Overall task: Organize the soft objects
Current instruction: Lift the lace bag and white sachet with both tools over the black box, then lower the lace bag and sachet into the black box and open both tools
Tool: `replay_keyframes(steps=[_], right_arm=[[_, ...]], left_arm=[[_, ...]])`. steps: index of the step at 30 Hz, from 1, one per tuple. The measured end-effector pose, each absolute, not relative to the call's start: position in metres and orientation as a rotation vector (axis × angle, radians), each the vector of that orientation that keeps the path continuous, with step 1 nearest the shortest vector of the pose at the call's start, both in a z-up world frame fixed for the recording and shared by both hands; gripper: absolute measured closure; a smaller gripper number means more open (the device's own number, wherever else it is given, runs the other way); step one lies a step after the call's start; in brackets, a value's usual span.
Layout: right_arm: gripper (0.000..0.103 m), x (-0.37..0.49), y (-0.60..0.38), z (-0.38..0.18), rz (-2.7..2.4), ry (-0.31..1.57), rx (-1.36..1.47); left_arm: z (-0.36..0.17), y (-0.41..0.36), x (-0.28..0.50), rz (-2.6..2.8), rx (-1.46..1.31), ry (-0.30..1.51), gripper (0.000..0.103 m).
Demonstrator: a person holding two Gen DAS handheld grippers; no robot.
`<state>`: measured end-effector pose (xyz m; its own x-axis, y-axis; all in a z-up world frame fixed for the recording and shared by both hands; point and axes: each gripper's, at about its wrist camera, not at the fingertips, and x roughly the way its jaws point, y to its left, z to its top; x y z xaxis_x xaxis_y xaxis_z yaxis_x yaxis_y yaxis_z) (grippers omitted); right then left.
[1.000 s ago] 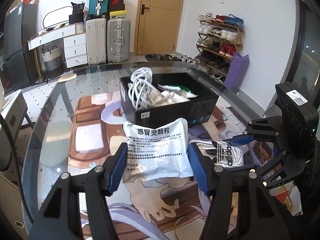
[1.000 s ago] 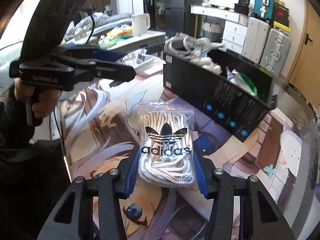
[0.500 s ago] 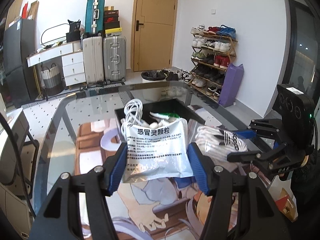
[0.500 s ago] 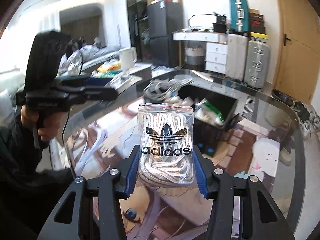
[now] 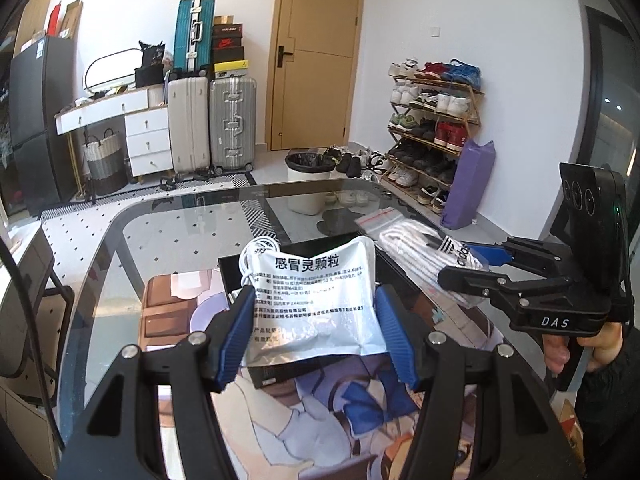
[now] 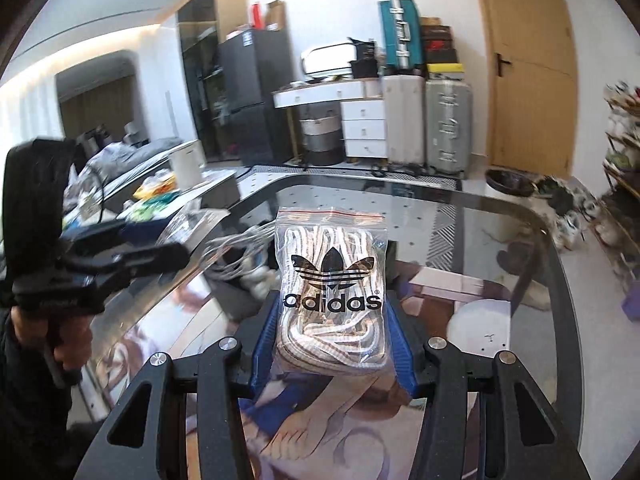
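1. Glass bench (image 5: 172, 236) fills both views; only the left wrist view shows the shoe rack (image 5: 434, 128) at 2 o'clock.
2. Left gripper (image 5: 316, 328) pinches the silver medicine pouch (image 5: 316, 300) over the black box (image 5: 304, 252).
3. Right gripper (image 6: 331, 338) clamps the bagged adidas laces (image 6: 331, 280) above the bench.

A silver foil sachet printed with black Chinese text (image 5: 316, 304) hangs upright and slightly crumpled above the open black cardboard box (image 5: 304, 252), clear of the table, pinched at its lower edges. At its 2 o'clock, a clear zip-lock bag of white laces with a black adidas logo (image 6: 332, 288) is also held aloft, its red-striped seal at 12 o'clock. Coiled white cables (image 5: 256, 258) poke from the box at the sachet's 10 o'clock.
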<state>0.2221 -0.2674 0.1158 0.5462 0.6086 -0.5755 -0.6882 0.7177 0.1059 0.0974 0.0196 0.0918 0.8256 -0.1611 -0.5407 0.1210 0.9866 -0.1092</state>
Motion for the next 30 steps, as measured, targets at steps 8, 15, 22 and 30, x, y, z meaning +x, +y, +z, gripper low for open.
replay_keyframes(steps=[8,15,22,30], right_arm=[[0.053,0.242,-0.265,0.117,0.754,0.637,-0.064],[0.053,0.256,-0.261,0.118,0.745,0.648,-0.024],[0.053,0.256,-0.254,0.114,0.756,0.663,-0.020],[0.053,0.263,-0.239,0.105,0.789,0.682,-0.024]], left_arm=[[0.081,0.016,0.130,-0.127,-0.070,0.605,0.043],[0.066,0.007,0.159,-0.127,-0.049,0.645,0.043],[0.056,0.002,0.179,-0.118,-0.040,0.667,0.043],[0.058,0.005,0.180,-0.097,-0.035,0.664,0.042]])
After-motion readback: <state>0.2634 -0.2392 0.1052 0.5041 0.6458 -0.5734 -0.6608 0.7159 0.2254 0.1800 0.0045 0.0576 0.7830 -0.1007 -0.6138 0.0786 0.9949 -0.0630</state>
